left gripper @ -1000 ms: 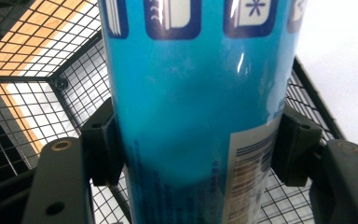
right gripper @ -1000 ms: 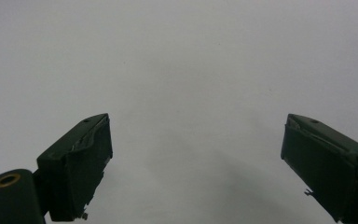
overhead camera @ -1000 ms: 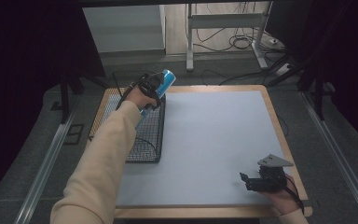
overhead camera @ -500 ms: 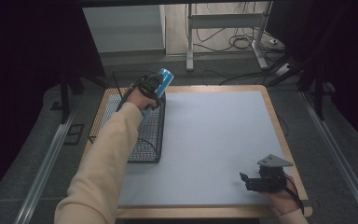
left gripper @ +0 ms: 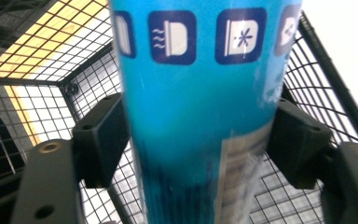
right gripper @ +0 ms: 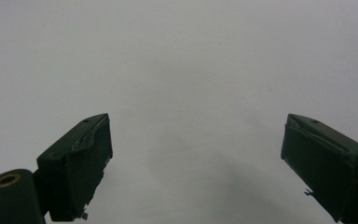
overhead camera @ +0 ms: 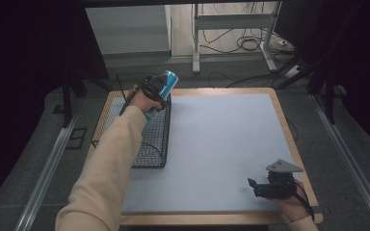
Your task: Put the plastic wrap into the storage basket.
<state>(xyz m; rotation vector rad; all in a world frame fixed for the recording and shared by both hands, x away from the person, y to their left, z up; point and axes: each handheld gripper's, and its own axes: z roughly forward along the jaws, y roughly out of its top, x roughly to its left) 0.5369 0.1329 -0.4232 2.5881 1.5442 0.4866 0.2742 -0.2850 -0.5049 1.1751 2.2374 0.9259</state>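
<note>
- One blue can point(overhead camera: 166, 82), printed with white icons on dark blue squares
- One black wire basket point(overhead camera: 150, 139)
- Two handheld grippers: the left gripper point(overhead camera: 155, 89) and the right gripper point(overhead camera: 256, 187)
- One wood-edged table point(overhead camera: 231, 139) with a pale top

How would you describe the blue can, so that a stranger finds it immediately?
Look at the black wire basket on the table's left side. At its far end, the left tongs have the can between their jaws. It is the one bright blue thing, printed with white icons.
</note>
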